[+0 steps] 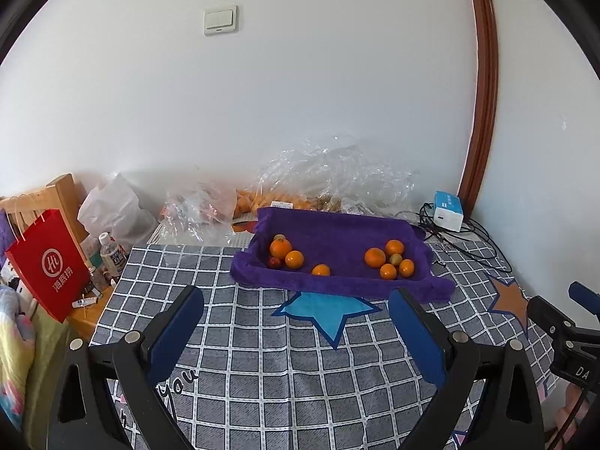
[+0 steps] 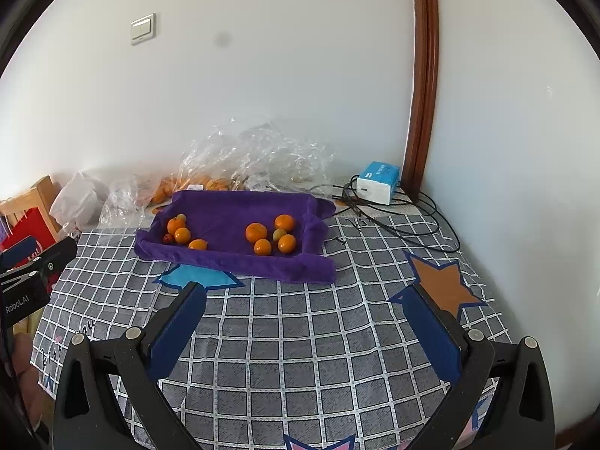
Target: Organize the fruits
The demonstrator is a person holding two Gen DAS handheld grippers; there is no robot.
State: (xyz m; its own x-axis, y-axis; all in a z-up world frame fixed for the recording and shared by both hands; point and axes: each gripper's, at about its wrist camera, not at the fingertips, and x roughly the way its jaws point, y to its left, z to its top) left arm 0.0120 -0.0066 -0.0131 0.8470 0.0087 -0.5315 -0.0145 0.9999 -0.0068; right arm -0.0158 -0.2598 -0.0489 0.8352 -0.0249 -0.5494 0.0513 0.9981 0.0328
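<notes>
A purple cloth tray (image 1: pixel 337 285) (image 2: pixel 232 258) lies on the checked tablecloth and holds several oranges in two groups. The left group (image 1: pixel 280 248) (image 2: pixel 182 235) includes a small red fruit (image 1: pixel 275 262) and a small greenish one. The right group (image 1: pixel 375 257) (image 2: pixel 256 232) surrounds a greenish fruit (image 1: pixel 395 259) (image 2: pixel 279 234). My left gripper (image 1: pixel 296 294) is open and empty, short of the tray's near edge. My right gripper (image 2: pixel 305 292) is open and empty, nearer than the tray and to its right. Each gripper shows at the edge of the other's view.
Crumpled clear plastic bags (image 1: pixel 330 176) (image 2: pixel 255 153) with more oranges lie behind the tray by the wall. A white and blue box (image 1: pixel 448 212) (image 2: pixel 377 182) with black cables (image 2: pixel 393 217) sits at the back right. A red paper bag (image 1: pixel 47 262) and bottles (image 1: pixel 112 255) stand left.
</notes>
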